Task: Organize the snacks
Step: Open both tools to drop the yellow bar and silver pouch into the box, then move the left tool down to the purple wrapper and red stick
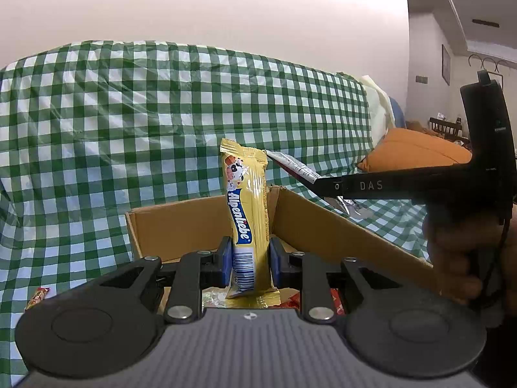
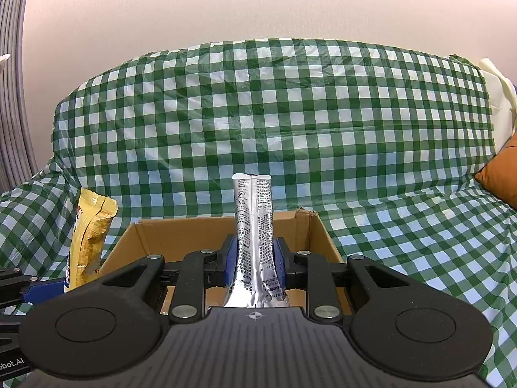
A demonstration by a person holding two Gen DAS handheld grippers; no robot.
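Left gripper [image 1: 250, 260]: blue pads closed on the lower part of the yellow Alpenliebe packet [image 1: 247, 213], held upright above the near edge of the cardboard box [image 1: 181, 223].

Right gripper [image 2: 255, 260]: blue pads closed on the silver packet [image 2: 255, 226], upright, over the same box's near edge.

Person's hand [image 1: 458, 258]: wrapped round the right gripper's handle, to the right of the box.

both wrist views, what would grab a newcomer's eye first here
The yellow Alpenliebe candy pack stands upright, pinched in the left gripper over the open cardboard box. Beside it, the right gripper clamps a silver printed sachet above the same box. Behind everything lies the green-and-white checked cover.
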